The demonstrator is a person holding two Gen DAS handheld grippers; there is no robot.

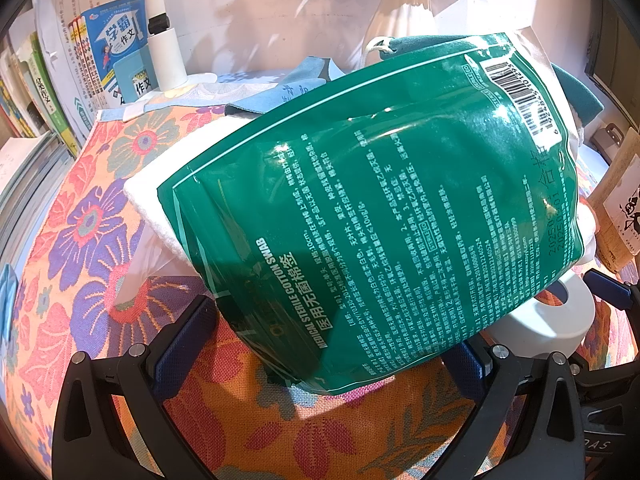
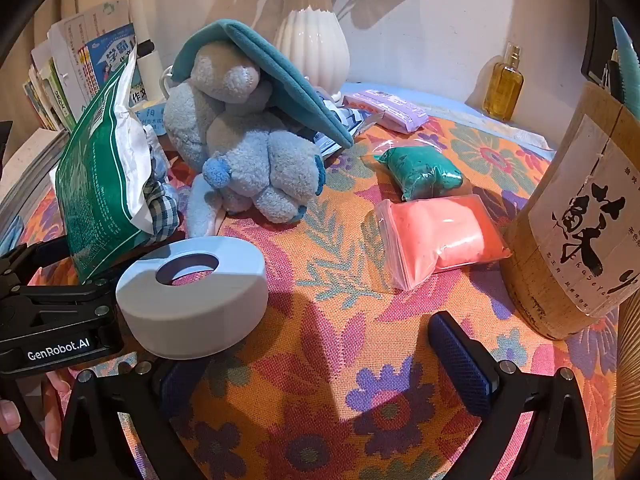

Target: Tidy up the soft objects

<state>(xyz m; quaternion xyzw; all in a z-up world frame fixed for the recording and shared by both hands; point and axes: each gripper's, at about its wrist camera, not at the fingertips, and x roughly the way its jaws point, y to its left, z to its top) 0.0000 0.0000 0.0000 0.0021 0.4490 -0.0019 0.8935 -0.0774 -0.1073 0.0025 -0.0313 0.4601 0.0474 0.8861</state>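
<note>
A green cotton swab bag (image 1: pixel 380 208) fills the left wrist view, tilted, with its lower end between my left gripper's (image 1: pixel 336 344) wide-apart fingers; whether they press on it I cannot tell. The bag also shows in the right wrist view (image 2: pixel 100 184), standing at the left. My right gripper (image 2: pixel 320 364) is open and empty above the cloth. A blue-grey plush toy (image 2: pixel 248 160) sits under a teal cloth (image 2: pixel 280 76). A green soft packet (image 2: pixel 424 172), a pink soft packet (image 2: pixel 436 240) and a purple packet (image 2: pixel 388 108) lie on the floral tablecloth (image 2: pixel 340 360).
A white tape roll (image 2: pixel 192 304) lies by the left gripper body. A tan bamboo tube (image 2: pixel 580 216) stands at the right. A white vase (image 2: pixel 312 40), a yellow bottle (image 2: pixel 504 88) and books (image 1: pixel 100 52) line the back. A white foam sheet (image 1: pixel 160 184) lies under the bag.
</note>
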